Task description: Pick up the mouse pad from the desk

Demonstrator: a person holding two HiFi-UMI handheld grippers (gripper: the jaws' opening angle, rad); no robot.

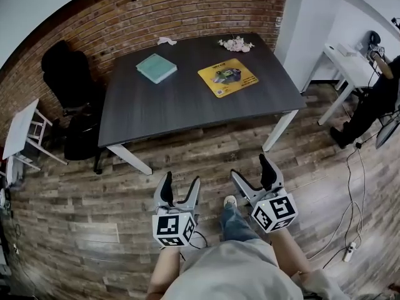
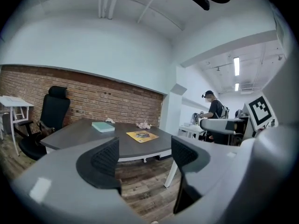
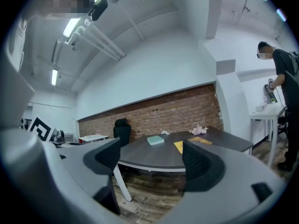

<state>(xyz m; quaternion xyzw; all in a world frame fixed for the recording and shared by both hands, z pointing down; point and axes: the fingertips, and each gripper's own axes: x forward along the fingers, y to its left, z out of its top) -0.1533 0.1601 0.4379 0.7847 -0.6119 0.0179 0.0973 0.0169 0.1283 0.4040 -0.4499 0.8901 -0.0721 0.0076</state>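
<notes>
Pointing at the desk (image 1: 187, 99), left gripper (image 1: 181, 181) and right gripper (image 1: 250, 167) gape.

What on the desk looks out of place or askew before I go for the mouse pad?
Nothing looks spilled or damaged. The yellow mouse pad lies flat but turned askew to the desk edges, as does the teal book. A crumpled white scrap sits by the far edge.

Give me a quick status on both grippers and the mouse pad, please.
Open and empty: left gripper, right gripper, both short of the desk. Yellow mouse pad flat on it, untouched. Nothing in the way.
</notes>
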